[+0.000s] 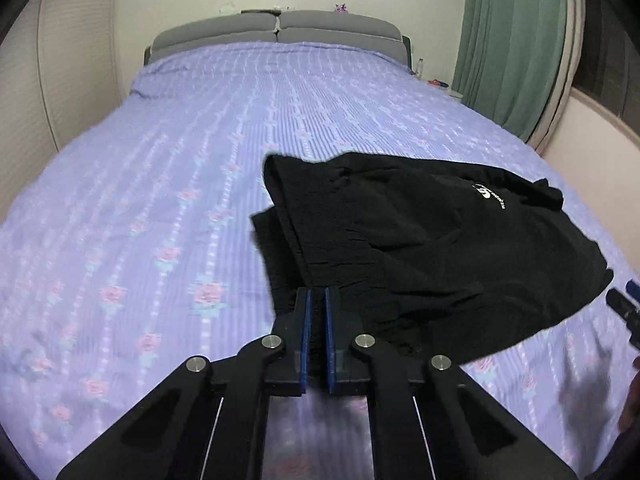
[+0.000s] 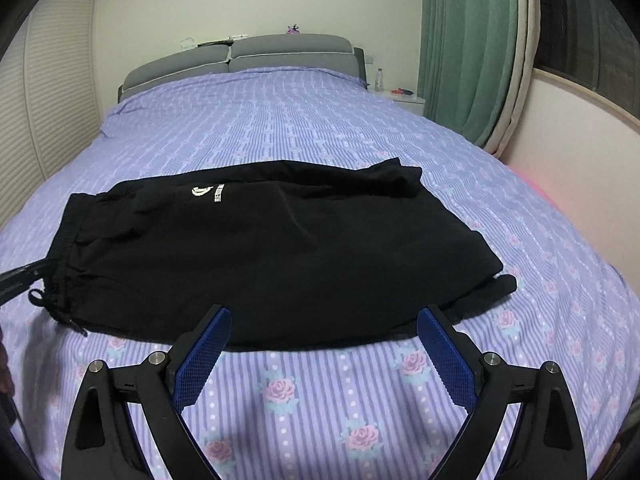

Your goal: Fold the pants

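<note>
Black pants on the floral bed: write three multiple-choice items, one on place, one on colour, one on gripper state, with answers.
1. Where do the black fabric pants lie?
A. on the purple floral bedsheet
B. on the grey padded headboard
C. on the floor

2. What colour is the curtain?
A. red
B. green
C. yellow

3. How does the right gripper stand?
A. shut on the pants
B. out of view
C. open, at the pants' near edge

Answers: 1 A, sheet shows all round them; 2 B, green folds hang beside the bed; 3 C, blue pads stand wide apart.
</note>
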Demonstrator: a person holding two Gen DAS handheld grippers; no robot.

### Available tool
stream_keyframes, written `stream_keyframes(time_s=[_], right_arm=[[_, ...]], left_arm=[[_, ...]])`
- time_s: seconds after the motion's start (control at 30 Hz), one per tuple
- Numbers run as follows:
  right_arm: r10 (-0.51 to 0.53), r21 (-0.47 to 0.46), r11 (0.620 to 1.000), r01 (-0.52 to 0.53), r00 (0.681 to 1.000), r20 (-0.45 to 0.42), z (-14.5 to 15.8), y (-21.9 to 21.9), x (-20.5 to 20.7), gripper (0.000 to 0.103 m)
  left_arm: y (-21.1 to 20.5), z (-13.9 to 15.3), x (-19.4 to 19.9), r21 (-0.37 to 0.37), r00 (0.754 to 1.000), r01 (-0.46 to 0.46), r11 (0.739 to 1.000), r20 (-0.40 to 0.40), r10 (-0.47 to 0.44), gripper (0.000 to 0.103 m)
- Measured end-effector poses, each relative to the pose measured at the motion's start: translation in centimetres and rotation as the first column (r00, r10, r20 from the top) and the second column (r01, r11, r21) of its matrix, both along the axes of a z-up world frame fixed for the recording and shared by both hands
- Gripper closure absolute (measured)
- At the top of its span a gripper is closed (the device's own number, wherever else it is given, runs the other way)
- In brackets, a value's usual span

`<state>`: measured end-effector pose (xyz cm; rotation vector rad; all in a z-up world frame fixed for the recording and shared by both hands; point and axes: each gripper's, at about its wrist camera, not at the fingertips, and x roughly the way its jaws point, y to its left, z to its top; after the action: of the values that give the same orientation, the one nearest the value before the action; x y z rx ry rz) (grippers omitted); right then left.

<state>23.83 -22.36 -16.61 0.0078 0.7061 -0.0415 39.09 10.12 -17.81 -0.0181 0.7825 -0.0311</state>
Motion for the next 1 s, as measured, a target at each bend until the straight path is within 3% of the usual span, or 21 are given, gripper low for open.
stream_keyframes(time_s=[0.23, 0.27, 0.37, 0.47, 0.63, 0.73, 0.8, 1.0], right_arm=[[0.010, -0.007, 1.000, -0.010, 1.000, 0.020, 0.9, 0.4, -0.7, 0.008], [0.012, -0.004, 1.000, -0.012, 1.000, 0.023, 1.0, 0.4, -0.9, 0.008], [0.015, 0.012, 1.000, -0.015, 1.000, 0.025, 1.2, 0.3, -1.1, 0.008], [0.011, 0.018, 1.000, -0.011, 1.000, 0.025, 1.2, 0.0, -1.4, 0.008], [-0.003, 0.045, 0.999, 0.002, 1.000, 0.018, 0.8, -0.5, -1.4, 0.008], [-0.004, 0.054, 0.999, 0.003, 1.000, 0.008, 0.3, -0.3, -1.2, 0.008], [0.000, 0.052, 0.999, 0.000, 1.000, 0.004, 0.0, 0.1, -1.0, 0.008], [0.013, 0.036, 0.999, -0.013, 1.000, -0.008, -0.8, 0.9, -0.7, 0.008]], left_arm=[[0.9, 0.6, -1.1, 0.012, 1.000, 0.014, 1.000, -0.005, -0.014, 0.101], [0.5, 0.7, -1.4, 0.011, 1.000, 0.022, 1.000, 0.005, -0.022, 0.094], [-0.5, 1.0, -1.5, -0.014, 0.999, 0.041, 0.999, 0.032, -0.040, 0.048], [-0.9, 1.1, -0.6, -0.041, 0.997, 0.066, 0.997, 0.040, -0.064, 0.039], [-0.2, -0.4, 1.5, -0.143, 0.997, 0.076, 0.987, 0.004, -0.076, 0.039], [0.1, -1.9, 2.3, -0.198, 0.998, 0.056, 0.979, -0.029, -0.063, 0.046], [0.0, -2.3, 2.3, -0.227, 0.998, 0.061, 0.972, -0.018, -0.067, 0.059], [0.1, -2.8, 2.4, -0.260, 0.996, 0.077, 0.962, -0.023, -0.086, 0.079]])
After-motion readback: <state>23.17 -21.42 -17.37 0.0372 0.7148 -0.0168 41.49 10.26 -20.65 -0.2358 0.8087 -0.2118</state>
